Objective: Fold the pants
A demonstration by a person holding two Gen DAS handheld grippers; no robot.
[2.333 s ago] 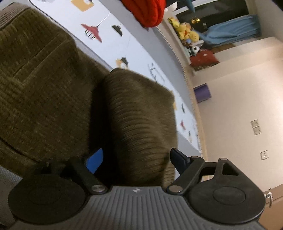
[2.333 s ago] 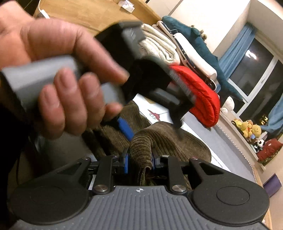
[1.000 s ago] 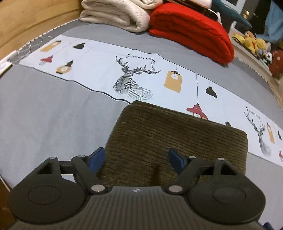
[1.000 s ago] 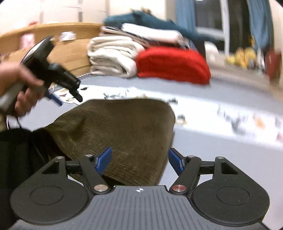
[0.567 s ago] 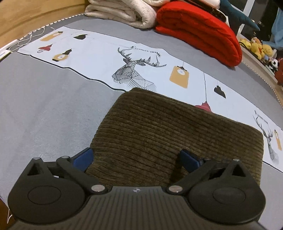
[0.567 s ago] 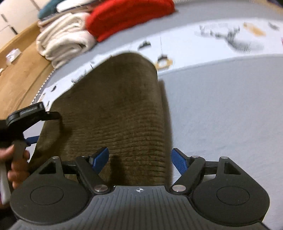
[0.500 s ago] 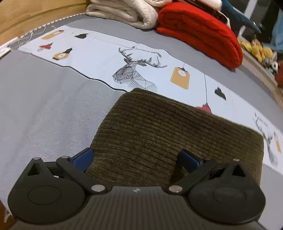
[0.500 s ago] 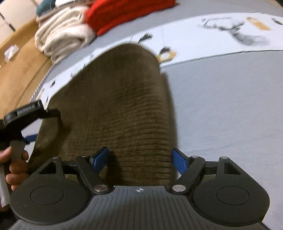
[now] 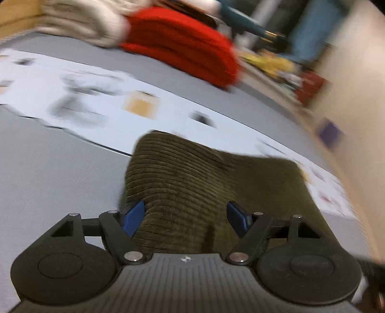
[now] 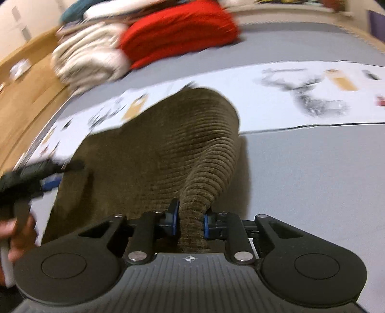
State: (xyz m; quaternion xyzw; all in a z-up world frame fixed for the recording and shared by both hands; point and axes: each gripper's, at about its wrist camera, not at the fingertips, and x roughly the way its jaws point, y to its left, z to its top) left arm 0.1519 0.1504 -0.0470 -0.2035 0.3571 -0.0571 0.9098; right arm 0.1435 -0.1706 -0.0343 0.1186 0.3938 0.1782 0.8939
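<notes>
Olive-brown corduroy pants (image 9: 192,180) lie folded on the grey bed cover (image 9: 60,173). My left gripper (image 9: 185,216) straddles their near edge. Its jaws are closing, a ridge of fabric stands between the blue pads (image 9: 133,218), and no pinch shows. In the right wrist view the pants (image 10: 168,144) bunch into a narrow roll. My right gripper (image 10: 190,222) is still closing and is shut on that roll, both pads pressing it. The left gripper (image 10: 62,173) shows at the pants' left edge, held by a hand (image 10: 14,240).
A white printed cloth strip (image 9: 96,96) runs across the bed behind the pants. A folded red blanket (image 9: 182,45) and cream blankets (image 9: 79,21) are stacked at the far side. A wooden ledge (image 10: 24,96) borders the bed, and a beige wall (image 9: 349,72) rises on the right.
The right jaws went from wide apart to pinched on a bunched roll of the pants' edge. The left jaws narrowed, and that gripper dipped lower and swung right. Both views are motion-blurred.
</notes>
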